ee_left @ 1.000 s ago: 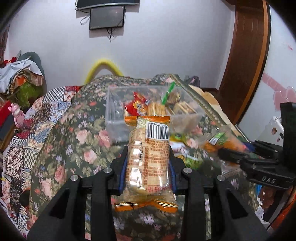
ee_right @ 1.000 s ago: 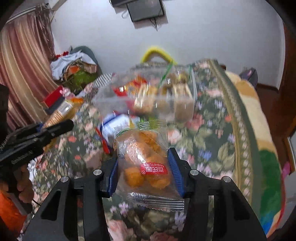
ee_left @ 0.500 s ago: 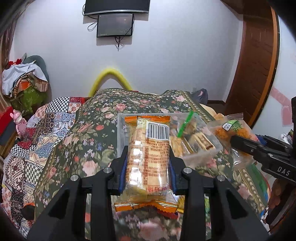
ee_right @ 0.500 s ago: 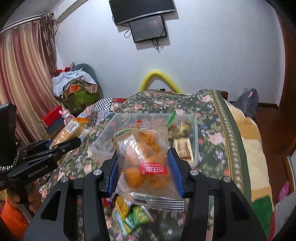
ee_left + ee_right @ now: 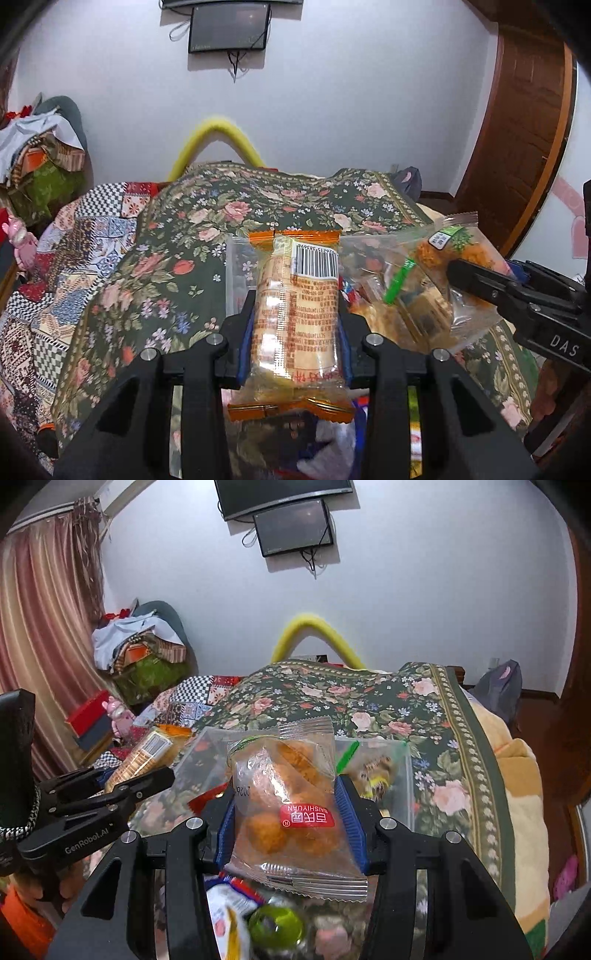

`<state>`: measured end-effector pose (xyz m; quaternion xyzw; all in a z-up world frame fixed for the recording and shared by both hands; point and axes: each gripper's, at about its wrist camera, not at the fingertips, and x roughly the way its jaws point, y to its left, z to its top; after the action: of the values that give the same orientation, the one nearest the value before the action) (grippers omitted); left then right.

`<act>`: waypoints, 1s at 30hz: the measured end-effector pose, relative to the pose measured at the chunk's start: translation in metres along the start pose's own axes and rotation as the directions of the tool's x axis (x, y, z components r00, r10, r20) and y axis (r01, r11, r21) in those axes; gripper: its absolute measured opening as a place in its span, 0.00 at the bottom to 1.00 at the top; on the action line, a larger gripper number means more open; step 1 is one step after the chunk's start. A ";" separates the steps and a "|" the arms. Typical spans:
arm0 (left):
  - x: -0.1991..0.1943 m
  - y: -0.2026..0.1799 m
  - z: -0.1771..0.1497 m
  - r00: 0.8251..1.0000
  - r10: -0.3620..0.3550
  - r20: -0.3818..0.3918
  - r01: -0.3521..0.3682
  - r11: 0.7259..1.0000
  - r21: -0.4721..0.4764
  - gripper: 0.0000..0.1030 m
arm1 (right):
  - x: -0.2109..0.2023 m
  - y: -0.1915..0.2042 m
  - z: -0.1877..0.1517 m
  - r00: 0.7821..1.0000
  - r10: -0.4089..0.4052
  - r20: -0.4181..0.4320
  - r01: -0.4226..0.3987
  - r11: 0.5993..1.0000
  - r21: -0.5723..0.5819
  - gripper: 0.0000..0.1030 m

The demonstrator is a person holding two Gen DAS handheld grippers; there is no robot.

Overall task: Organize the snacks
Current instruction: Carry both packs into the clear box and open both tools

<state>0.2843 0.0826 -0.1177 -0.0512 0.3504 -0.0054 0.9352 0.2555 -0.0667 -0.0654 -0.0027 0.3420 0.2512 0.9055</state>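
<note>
My left gripper (image 5: 295,328) is shut on an orange-ended cracker packet (image 5: 297,317) with a barcode, held above the near side of a clear plastic box (image 5: 236,280). My right gripper (image 5: 286,812) is shut on a clear bag of orange fried balls (image 5: 291,808) with a red label, held over the same clear box (image 5: 402,775). The box holds several snacks. Each gripper shows in the other view: the right one (image 5: 517,295) at the right edge, the left one (image 5: 110,794) at the left with its cracker packet (image 5: 144,753).
The box stands on a floral bedspread (image 5: 177,280). Loose snack packets (image 5: 251,915) lie under my grippers. A patchwork quilt (image 5: 48,258) lies to the left, a clothes pile (image 5: 140,646) and curtain beyond. A wooden door (image 5: 524,122) is at the right.
Both grippers have lifted and moved forward with their packets, from over the loose snacks to above the clear box. The box now sits lower and closer in both views.
</note>
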 end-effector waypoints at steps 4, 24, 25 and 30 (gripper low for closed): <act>0.027 0.005 0.006 0.999 -0.009 -0.042 0.009 1.000 0.002 0.35 | 0.019 -0.001 0.006 1.000 -0.001 -0.024 0.001 1.000 -0.006 0.45; 0.067 0.006 0.007 0.994 0.016 -0.105 -0.015 1.000 0.008 0.37 | 0.069 -0.002 0.009 0.993 -0.014 -0.120 0.011 1.000 -0.025 0.46; 0.067 0.006 0.007 0.994 0.018 -0.106 -0.017 1.000 0.008 0.39 | 0.066 -0.001 0.009 0.993 -0.018 -0.117 0.016 1.000 -0.025 0.47; 0.053 0.010 0.009 0.996 0.004 -0.090 -0.005 1.000 -0.009 0.42 | 0.057 0.000 0.013 0.994 -0.031 -0.101 0.027 0.999 -0.036 0.53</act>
<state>0.3294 0.0905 -0.1465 -0.0545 0.3922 -0.0038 0.9183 0.2999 -0.0384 -0.0908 -0.0363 0.3830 0.2436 0.8903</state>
